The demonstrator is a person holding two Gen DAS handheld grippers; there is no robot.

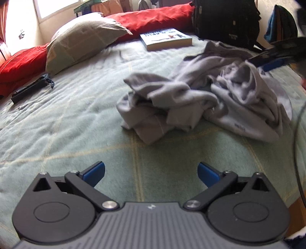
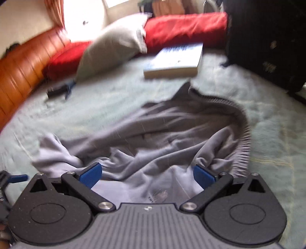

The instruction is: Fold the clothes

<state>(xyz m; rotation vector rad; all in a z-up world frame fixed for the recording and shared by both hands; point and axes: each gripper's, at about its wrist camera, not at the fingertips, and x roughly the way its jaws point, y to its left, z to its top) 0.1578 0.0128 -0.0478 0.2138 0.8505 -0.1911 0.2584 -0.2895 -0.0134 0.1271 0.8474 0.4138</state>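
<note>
A crumpled grey garment (image 1: 200,99) lies in a heap on the pale green bedspread (image 1: 76,115). My left gripper (image 1: 151,172) is open over bare bedspread, short of the heap's near edge, holding nothing. My right gripper (image 2: 147,174) is open right over the garment (image 2: 153,134), with cloth showing between and beneath its blue pads (image 2: 91,174). A ribbed hem (image 2: 242,130) curves along the garment's right side. In the left wrist view the right gripper (image 1: 267,61) appears blurred at the heap's far right top.
A book (image 1: 165,39) lies behind the garment. A grey pillow (image 1: 84,38) and red cushions (image 1: 156,17) line the far side. A black backpack (image 1: 225,19) stands at the back right. A small black object (image 1: 30,90) rests at the left.
</note>
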